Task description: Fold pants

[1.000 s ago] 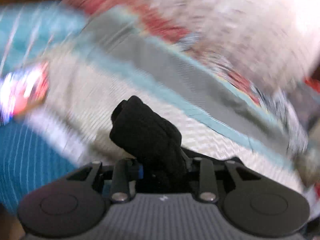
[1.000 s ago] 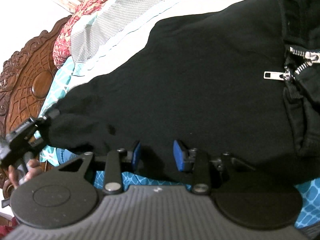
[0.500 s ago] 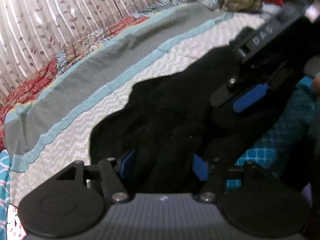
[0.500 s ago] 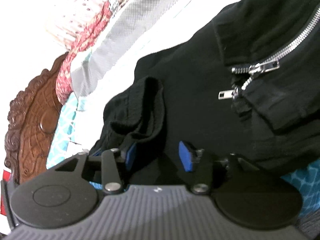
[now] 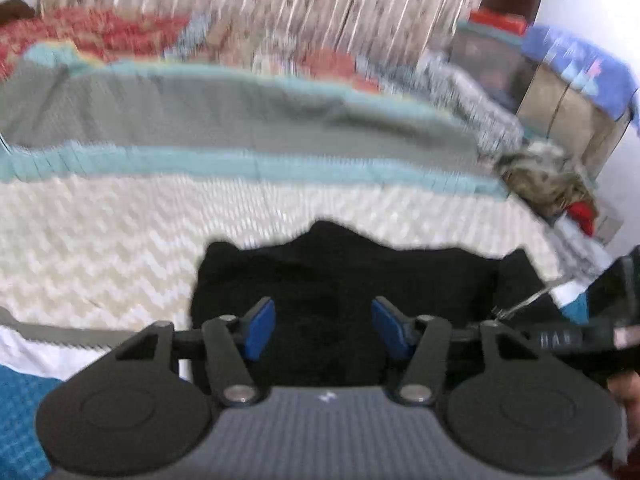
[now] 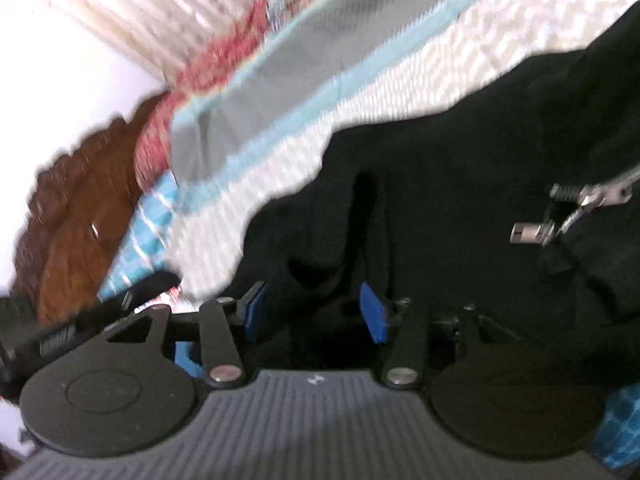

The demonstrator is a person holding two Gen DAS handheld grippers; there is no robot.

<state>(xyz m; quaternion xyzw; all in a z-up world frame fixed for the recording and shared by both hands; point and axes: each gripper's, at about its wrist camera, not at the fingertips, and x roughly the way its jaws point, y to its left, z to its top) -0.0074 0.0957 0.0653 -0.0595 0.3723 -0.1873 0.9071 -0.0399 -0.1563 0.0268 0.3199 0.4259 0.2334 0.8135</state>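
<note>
The black pants (image 5: 340, 272) lie bunched on the bed, their silver zipper (image 6: 576, 216) at the right of the right wrist view. My left gripper (image 5: 322, 320) hovers over the near edge of the pants. Its jaws are closing, and the blue pads (image 5: 260, 328) stand apart with only flat cloth below them. My right gripper (image 6: 312, 308) is open over the black pants (image 6: 460, 168), with a raised fold of cloth just beyond the gap and neither pad pressing on it. Part of the right gripper (image 5: 580, 336) shows at the right edge of the left wrist view.
The bedspread (image 5: 120, 248) is white chevron with grey and teal bands behind. A carved wooden headboard (image 6: 72, 216) stands at the left. A heap of clothes (image 5: 552, 184) and a covered cabinet (image 5: 568, 112) sit at the far right, before a patterned curtain (image 5: 280, 0).
The left gripper let go of the black cloth it held a second ago, and its view swung right and levelled over the pants. The right gripper's jaws widened.
</note>
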